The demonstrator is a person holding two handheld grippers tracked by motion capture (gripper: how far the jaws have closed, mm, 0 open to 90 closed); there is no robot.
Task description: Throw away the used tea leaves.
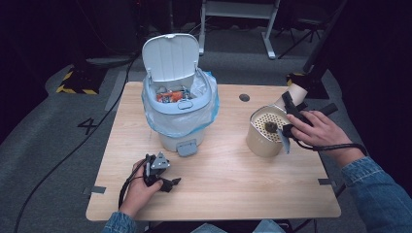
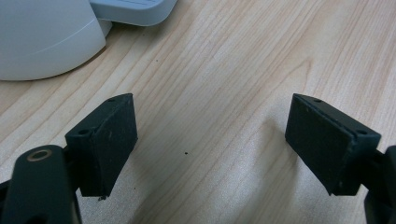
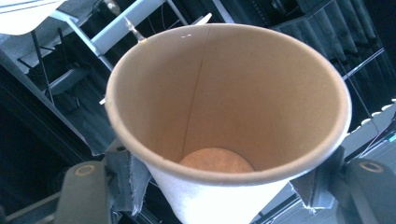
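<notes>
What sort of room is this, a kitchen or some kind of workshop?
Probably a lab or studio, not a kitchen: a lone wooden table on grey carpet, yellow-black hazard tape on the floor, cables, and a dark equipment frame behind.

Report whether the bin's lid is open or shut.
Open: the lid stands tipped back above the bin, and orange rubbish shows inside.

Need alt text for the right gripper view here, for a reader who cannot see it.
A brown paper cup, white outside and empty, is clamped between the right gripper's two black jaws, its open mouth facing the camera. Behind it lie dark surroundings with a pale metal frame.
</notes>
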